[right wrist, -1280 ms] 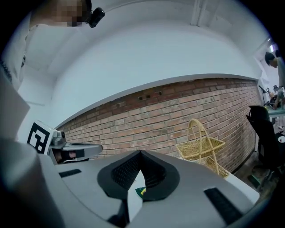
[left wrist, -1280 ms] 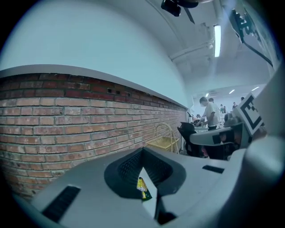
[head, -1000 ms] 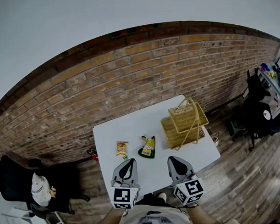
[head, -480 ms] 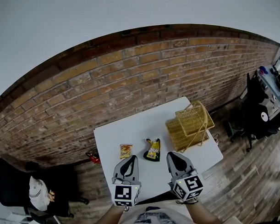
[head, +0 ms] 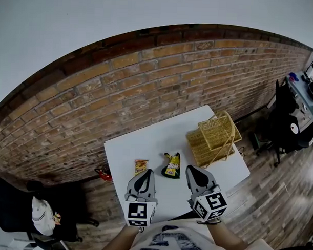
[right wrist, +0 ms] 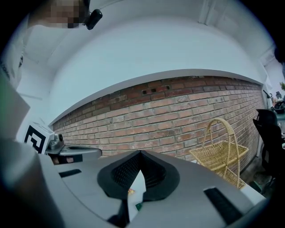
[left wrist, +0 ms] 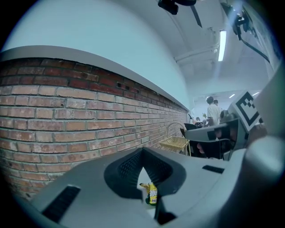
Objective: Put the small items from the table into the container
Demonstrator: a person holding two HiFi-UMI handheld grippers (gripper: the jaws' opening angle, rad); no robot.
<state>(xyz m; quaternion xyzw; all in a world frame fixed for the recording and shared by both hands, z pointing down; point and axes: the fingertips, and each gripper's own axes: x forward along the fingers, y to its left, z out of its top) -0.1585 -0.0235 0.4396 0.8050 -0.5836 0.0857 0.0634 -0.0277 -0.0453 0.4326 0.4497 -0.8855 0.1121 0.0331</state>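
On the white table (head: 145,142) lie two small items: a yellow-and-black snack packet (head: 171,165) and an orange-yellow packet (head: 140,166). The wicker basket (head: 213,138) with a hoop handle stands at the table's right end. My left gripper (head: 146,173) is shut and empty, its tips just short of the orange packet. My right gripper (head: 191,170) is shut too, just right of the yellow-and-black packet. In the left gripper view the shut tips (left wrist: 142,151) frame the yellow packet (left wrist: 151,193), with the basket (left wrist: 174,142) beyond. The right gripper view shows its shut tips (right wrist: 140,153) and the basket (right wrist: 220,153).
A brick wall (head: 122,90) runs behind the table. Black office chairs (head: 287,121) stand at the right on the wooden floor, with another chair and a bag (head: 25,209) at the lower left. A red object (head: 102,172) lies on the floor by the table's left edge.
Both grippers have moved forward over the table's near edge, closer to the two packets. Their jaws stay shut. The packets and the basket have not moved on the table.
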